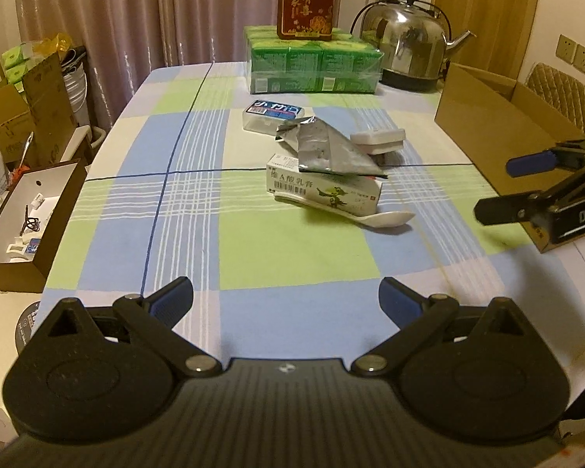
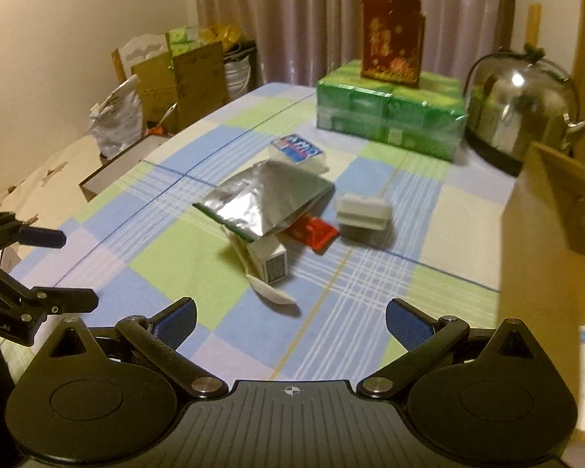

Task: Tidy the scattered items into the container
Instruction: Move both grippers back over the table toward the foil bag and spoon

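Both the left gripper point(image 1: 286, 300) and right gripper point(image 2: 291, 321) hover spread and empty near the table's front edge, the white spoon point(image 2: 267, 286) lying nearest the right one, its handle running away toward the far edge, the cardboard box point(image 2: 542, 241) just to its right.

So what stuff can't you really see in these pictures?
- Inside of the cardboard box: both views show only its outer walls, and the right wrist view cuts it off at the edge.
- Red packet: mostly under the silver bag in the right wrist view, hidden altogether in the left.
- Spoon handle: runs under the medicine box.
- Small bits in the side box: too tiny to name.
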Tool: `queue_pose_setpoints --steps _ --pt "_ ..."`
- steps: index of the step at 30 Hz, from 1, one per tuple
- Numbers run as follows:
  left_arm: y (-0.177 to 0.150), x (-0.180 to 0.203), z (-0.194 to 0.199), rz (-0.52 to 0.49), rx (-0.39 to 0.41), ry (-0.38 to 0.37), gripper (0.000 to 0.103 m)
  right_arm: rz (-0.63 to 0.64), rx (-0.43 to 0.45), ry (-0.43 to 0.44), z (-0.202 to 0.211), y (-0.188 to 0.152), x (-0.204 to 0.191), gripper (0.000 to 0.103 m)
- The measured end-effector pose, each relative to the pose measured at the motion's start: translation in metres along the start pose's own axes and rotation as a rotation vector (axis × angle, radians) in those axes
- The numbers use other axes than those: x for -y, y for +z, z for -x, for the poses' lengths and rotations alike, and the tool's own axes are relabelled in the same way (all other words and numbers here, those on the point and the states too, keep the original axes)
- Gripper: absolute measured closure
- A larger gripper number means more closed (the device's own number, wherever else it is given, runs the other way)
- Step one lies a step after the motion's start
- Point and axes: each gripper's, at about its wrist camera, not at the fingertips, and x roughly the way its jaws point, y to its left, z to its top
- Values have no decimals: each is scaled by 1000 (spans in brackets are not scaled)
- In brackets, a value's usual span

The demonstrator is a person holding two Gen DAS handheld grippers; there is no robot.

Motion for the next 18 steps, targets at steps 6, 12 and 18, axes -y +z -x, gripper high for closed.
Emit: queue_pose_setpoints --steps 6,12,18 --pt "3 -7 -23 -2 -13 17 3 -21 -55 82 -44 -1 10 21" --pt "9 -13 -46 1 -33 39 3 -59 -91 123 -75 -2 21 31" --pt "16 -14 -70 -15 -49 30 3 -43 -96 146 -90 -4 19 33"
